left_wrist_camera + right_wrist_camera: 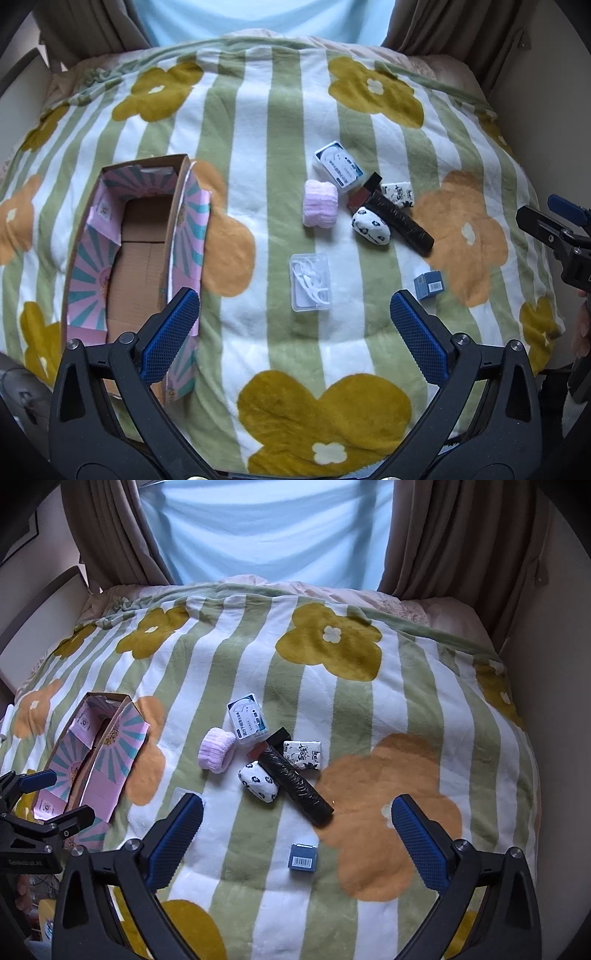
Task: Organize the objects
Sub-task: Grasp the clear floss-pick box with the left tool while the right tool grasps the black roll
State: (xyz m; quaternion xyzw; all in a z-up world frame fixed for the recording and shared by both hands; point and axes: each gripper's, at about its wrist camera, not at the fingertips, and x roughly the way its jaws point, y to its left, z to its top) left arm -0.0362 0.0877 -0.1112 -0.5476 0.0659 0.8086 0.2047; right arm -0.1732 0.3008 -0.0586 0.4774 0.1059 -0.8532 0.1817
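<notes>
Both wrist cameras look forward and down over a flower-patterned blanket (pixel 258 155) toward the curtained window (pixel 266 528). The left view sits nearer, over the open cardboard box (pixel 136 243); the right view hangs further right and back. Both share the box, the black roll (pixel 299 786) and the small blue box (pixel 428 285).

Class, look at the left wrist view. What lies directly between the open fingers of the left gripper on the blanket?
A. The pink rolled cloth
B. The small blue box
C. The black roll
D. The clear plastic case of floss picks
D: the clear plastic case of floss picks lies on the blanket straight ahead of the open left gripper, between its blue pads.
</notes>
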